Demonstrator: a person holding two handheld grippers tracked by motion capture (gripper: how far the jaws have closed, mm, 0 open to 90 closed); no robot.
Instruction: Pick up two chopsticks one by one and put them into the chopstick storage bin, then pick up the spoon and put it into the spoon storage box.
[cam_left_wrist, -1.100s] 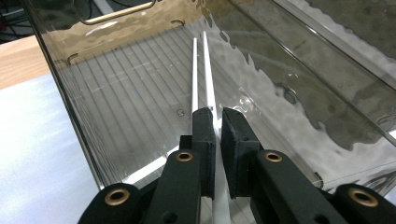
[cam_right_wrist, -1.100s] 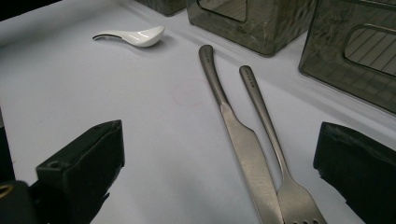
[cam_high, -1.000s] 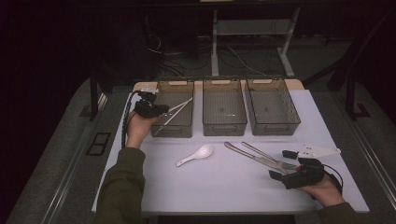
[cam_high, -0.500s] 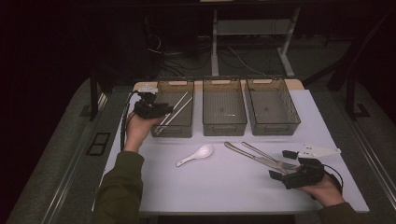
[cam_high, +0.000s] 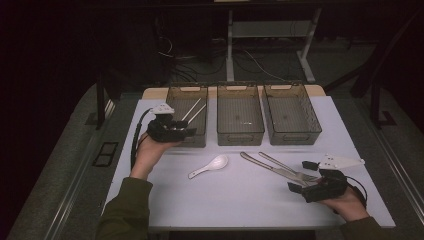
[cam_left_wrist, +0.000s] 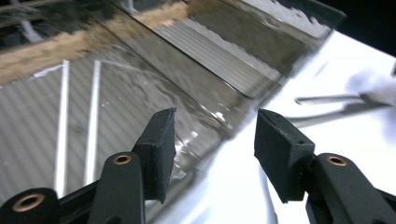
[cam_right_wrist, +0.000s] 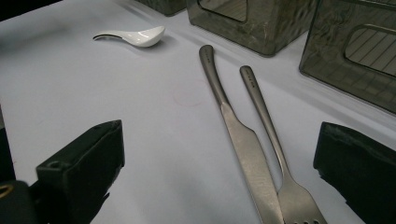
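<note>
Hovering at the near rim of the left bin, the left gripper has just been opening its fingers, which stand apart with nothing between them, while the two chopsticks lie inside that bin. The right gripper rests on the bench with fingers wide around the knife and fork, pressing neither; a white spoon lies nearby.

You've got a white spoon lying alone on the table, with the middle bin and right bin standing side by side behind it.
</note>
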